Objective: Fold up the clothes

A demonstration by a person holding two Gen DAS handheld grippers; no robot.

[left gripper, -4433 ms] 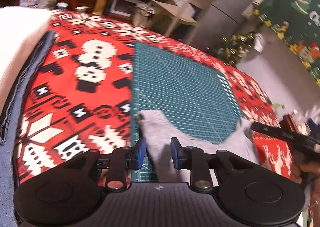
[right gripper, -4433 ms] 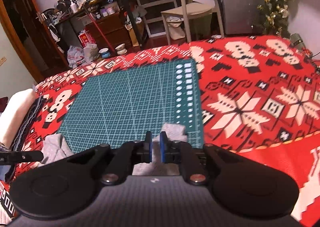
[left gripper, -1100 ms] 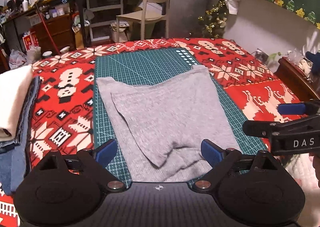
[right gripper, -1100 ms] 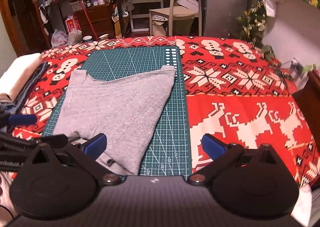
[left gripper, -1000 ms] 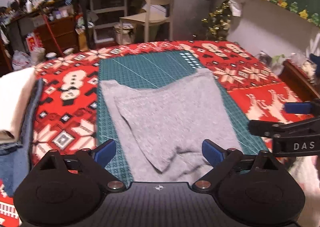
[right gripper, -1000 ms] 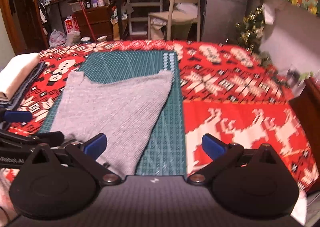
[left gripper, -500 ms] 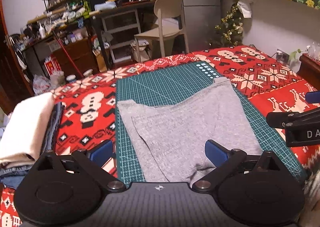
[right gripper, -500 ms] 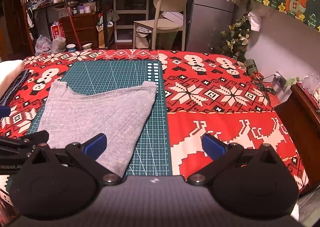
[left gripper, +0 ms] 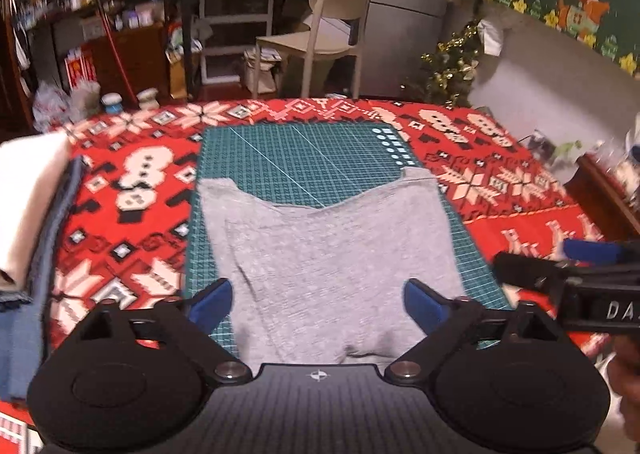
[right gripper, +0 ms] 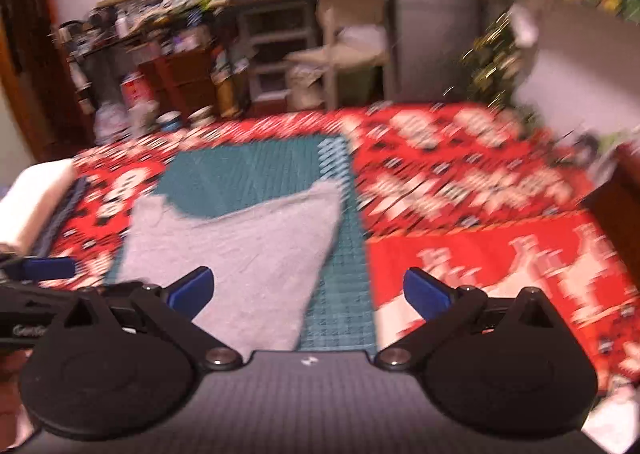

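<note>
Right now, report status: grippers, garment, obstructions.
Left gripper empty, jaws closing above grey garment. Right gripper open, empty. Garment flat on green mat. Nothing on it; folded stack lies aside.

One grey garment (left gripper: 332, 254), one cutting mat (left gripper: 304, 157), one chair (left gripper: 324, 21).

My right gripper (right gripper: 307, 294) hangs with its blue-padded jaws spread wide and gripping nothing above the near edge of a grey garment (right gripper: 240, 254) lying flat on a green cutting mat (right gripper: 256, 177), the red patterned blanket (right gripper: 480, 213) blurred to the right, folded clothes (right gripper: 36, 205) stacked far left.
</note>
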